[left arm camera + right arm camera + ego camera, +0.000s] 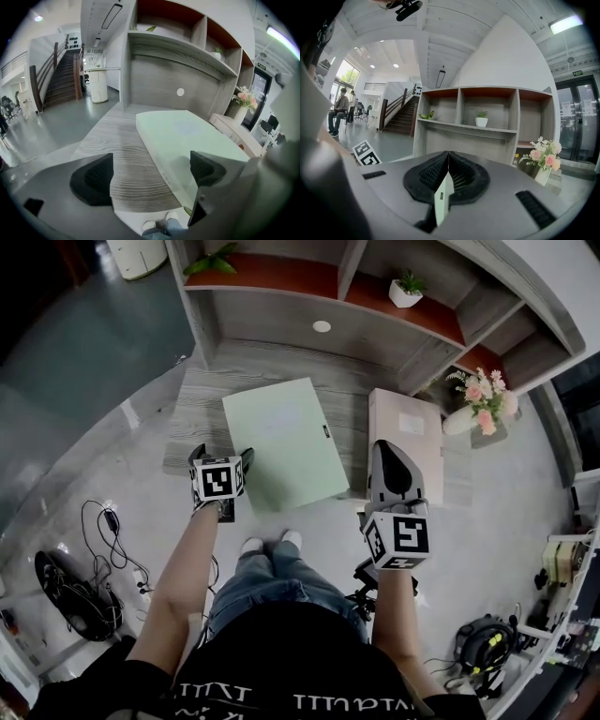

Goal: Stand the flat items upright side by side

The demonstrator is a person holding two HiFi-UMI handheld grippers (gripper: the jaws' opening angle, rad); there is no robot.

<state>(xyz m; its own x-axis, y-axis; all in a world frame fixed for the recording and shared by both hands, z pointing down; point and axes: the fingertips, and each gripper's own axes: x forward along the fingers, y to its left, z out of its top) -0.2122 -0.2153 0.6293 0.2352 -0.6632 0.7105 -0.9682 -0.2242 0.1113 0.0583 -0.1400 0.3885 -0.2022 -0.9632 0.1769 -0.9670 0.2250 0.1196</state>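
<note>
The left gripper (222, 457) hangs at the near left corner of the bench (200, 418), a grey wood-grain top under a shelf unit. Its jaws stand wide apart and hold nothing. In the left gripper view (149, 173) one pad is over bare bench and the other is over the near left edge of the pale green box (187, 136); whether that pad touches the box cannot be told.

The pale green box (283, 442) lies flat on the bench, turned a little askew, with its near edge reaching the front of the bench. Just to its right the beige box (409, 420) also lies flat, close beside the green one but apart from it, and shows in the left gripper view at the right (234, 133).

The right gripper (389, 454) is held above the near end of the beige box. In its own view (448, 168) the pads are pressed together, with a thin pale sliver in the seam below them that cannot be identified.

Farther right, a vase of pink flowers (483, 404) stands at the end of the bench.
</note>
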